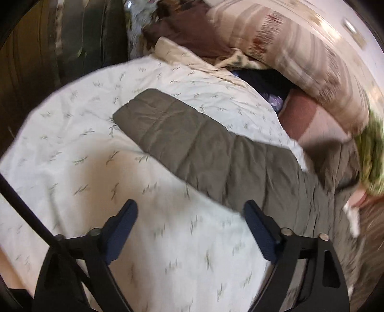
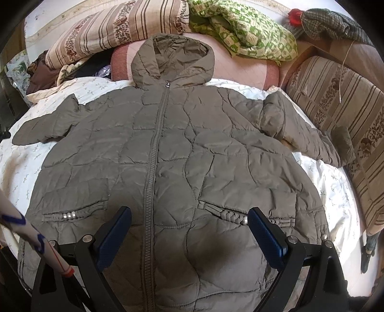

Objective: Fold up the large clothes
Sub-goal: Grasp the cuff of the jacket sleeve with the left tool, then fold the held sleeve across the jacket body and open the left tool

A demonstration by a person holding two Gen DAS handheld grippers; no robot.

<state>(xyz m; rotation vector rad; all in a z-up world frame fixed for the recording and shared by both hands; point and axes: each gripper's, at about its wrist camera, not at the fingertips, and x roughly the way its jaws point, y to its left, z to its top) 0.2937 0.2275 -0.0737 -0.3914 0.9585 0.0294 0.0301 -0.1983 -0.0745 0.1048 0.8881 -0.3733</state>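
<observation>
- The quilted jacket point(image 2: 168, 156) is judged soft, puffy, light, probably slippery; a sleeve cuff point(image 1: 134, 108) is best pinched.
- Left gripper point(image 1: 189, 216) and right gripper point(image 2: 189, 220) are held agape, nothing gripped.

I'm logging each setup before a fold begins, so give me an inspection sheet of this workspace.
Surface: white leaf-print bedsheet, lightly wrinkled.
Job's things: olive quilted hooded jacket lies flat, front up, zipped, sleeves spread; its left sleeve lies across the sheet.
Clutter: striped floral quilt, green patterned blanket, brown garment heaped at the head end.
Grippers: left gripper open over sheet, nothing between jaws; right gripper open above jacket's lower front, not gripping.
Cables: thin cord hanging over striped cushion.
Surroundings: checked cloth on a ledge; left view blurred.
</observation>
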